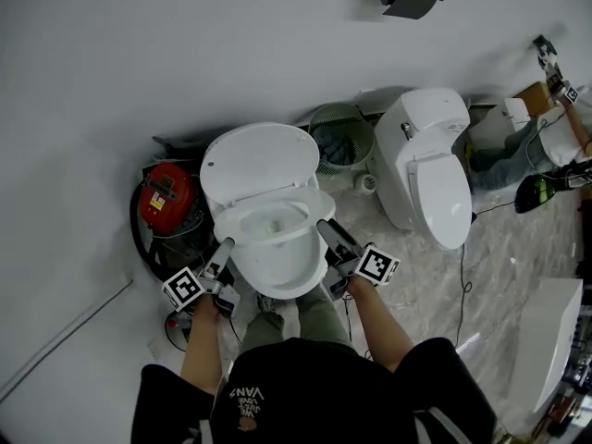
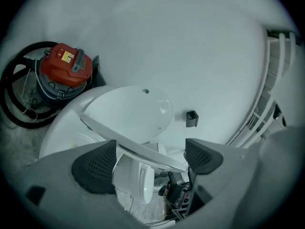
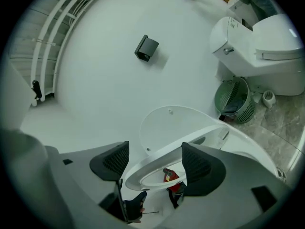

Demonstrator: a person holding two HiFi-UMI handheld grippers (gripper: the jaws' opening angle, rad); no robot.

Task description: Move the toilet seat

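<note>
Two wide-open grippers straddle the toilet seat [image 1: 314,209], which hangs half-raised over the bowl [image 1: 277,271], hinge away from me. My left gripper [image 1: 226,246] brackets its left rim, my right gripper [image 1: 326,228] its right rim; both sit equally near, neither clamped, I judge.

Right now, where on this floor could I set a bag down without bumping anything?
The widest bare patch is the marble floor right of the second toilet. It is crowded left of the near toilet, where the red vacuum sits, and between the two toilets, where the green basket stands.
</note>
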